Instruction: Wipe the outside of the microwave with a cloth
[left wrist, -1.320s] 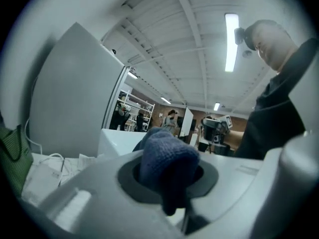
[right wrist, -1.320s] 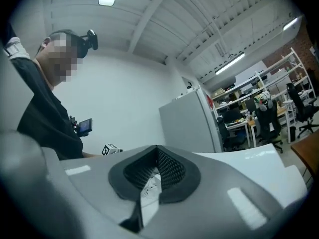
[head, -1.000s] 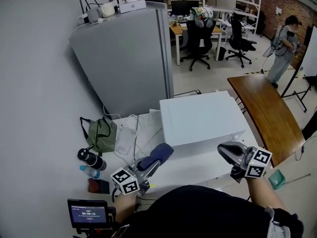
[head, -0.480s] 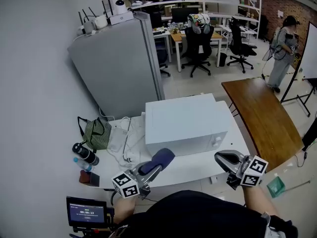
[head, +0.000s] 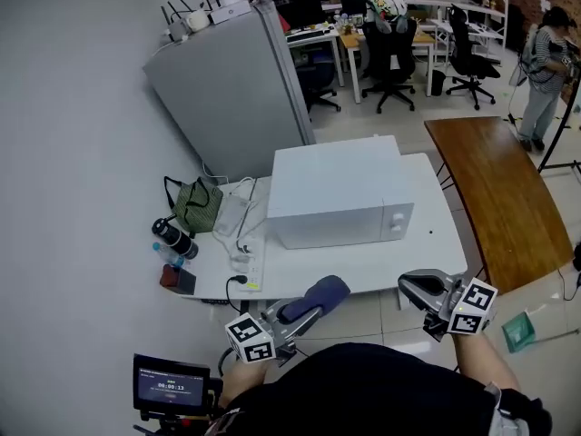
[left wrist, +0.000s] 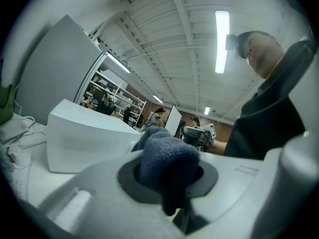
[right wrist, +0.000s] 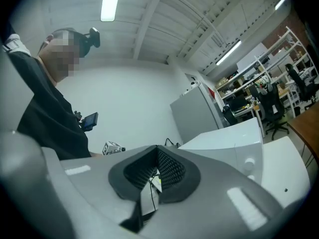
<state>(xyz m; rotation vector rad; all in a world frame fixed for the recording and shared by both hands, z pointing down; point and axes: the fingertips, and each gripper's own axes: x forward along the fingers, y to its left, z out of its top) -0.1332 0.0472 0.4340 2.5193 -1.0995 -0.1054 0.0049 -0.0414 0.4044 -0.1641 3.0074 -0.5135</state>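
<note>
Change since earlier: both tools sit lower in the head view, now at the near edge of the worktop instead of over it. The microwave's front face with its control panel has come into sight.
Microwave (head: 340,189): one unit, white, standing on the white worktop (head: 363,275) toward its far side. The door is closed.
Long axis: runs left to right. The front faces near and the control panel is at the right end.
Cloth (head: 320,294): one, dark blue, bunched and projecting from the left tool. It is well apart from the microwave and touches no surface.
Left tool (head: 307,307): jaws closed on the cloth, which fills the gap between the pads.
Right tool (head: 422,287): jaws drawn together at the tips, with nothing held.
Key relation: the microwave lies to the far side of both tools, across a bare strip of worktop. The left tool is roughly in line with the middle of the front face, and the right tool is in line with the right end.
Nearer hand: both are about equally near, but only the left carries the cloth.
Task state: wiping has not begun, judged from the gap.
Next move, judged: carry the cloth straight toward the front face and stroke along the long axis.
Count: one microwave, one cloth, two tools.
</note>
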